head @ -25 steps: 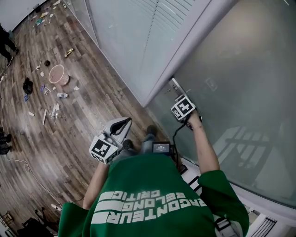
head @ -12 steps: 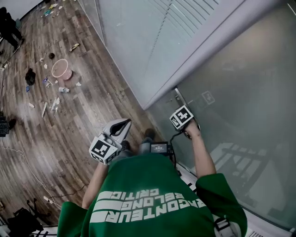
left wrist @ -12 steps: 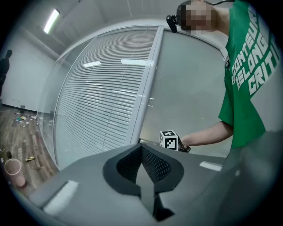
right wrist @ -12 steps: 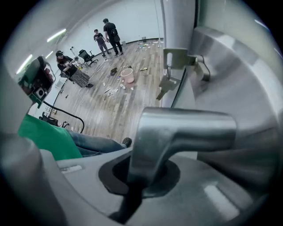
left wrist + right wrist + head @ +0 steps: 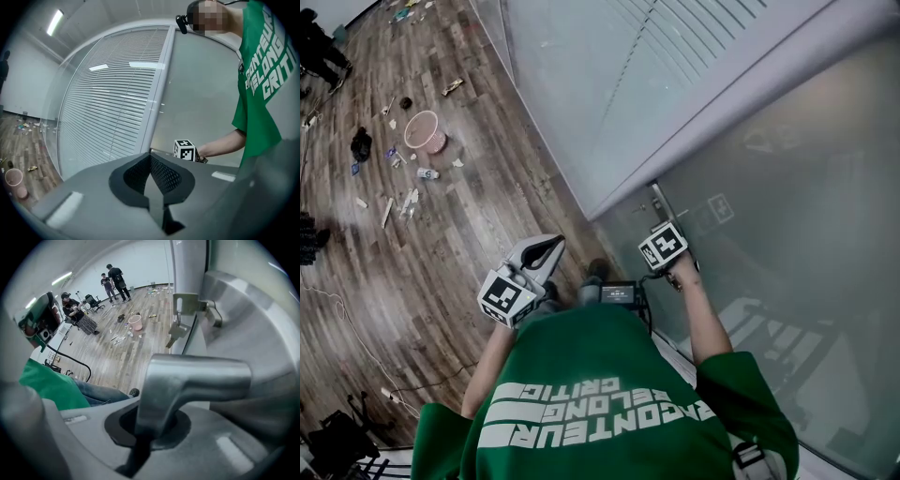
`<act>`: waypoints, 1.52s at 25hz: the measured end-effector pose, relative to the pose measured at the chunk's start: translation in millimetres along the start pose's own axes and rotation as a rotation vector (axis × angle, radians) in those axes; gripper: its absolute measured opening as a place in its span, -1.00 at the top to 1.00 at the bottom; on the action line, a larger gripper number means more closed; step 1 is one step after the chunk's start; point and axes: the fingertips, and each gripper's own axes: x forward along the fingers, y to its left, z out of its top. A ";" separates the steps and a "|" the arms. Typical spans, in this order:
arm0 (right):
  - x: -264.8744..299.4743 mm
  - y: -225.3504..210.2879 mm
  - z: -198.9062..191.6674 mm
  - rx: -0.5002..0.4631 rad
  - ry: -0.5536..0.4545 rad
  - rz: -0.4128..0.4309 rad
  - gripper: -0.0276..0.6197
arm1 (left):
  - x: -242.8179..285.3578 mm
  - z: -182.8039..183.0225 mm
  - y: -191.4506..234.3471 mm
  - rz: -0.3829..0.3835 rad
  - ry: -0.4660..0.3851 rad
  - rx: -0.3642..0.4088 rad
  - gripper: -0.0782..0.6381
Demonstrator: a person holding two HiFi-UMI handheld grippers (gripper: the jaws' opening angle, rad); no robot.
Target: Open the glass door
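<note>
While the right gripper pinches the brushed-steel lever handle to unlatch the frosted glass door, the left gripper hangs spare, jaws pressed together.

**Three Cameras Around One Door**

The head view looks steeply down over the person's shoulders onto the wooden floor and glass door; the left gripper view faces level toward the nearby blinds; the right gripper view sits tight against the door handle; all three share the distant pink basket.
</note>
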 end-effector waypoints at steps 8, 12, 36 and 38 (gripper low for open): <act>-4.3 1.1 -2.1 -0.005 -0.017 -0.004 0.93 | 2.9 3.5 -2.7 0.012 0.007 -0.002 0.74; -9.7 1.9 3.2 -0.020 -0.131 -0.020 0.93 | -4.5 6.6 -3.2 0.026 0.010 -0.008 0.74; -6.2 -9.5 43.3 -0.105 -0.562 -0.097 0.93 | -0.4 7.2 -6.5 0.046 0.036 -0.006 0.74; -5.7 -11.8 44.1 -0.103 -0.563 -0.094 0.93 | -2.1 4.3 -7.2 0.047 0.032 -0.003 0.74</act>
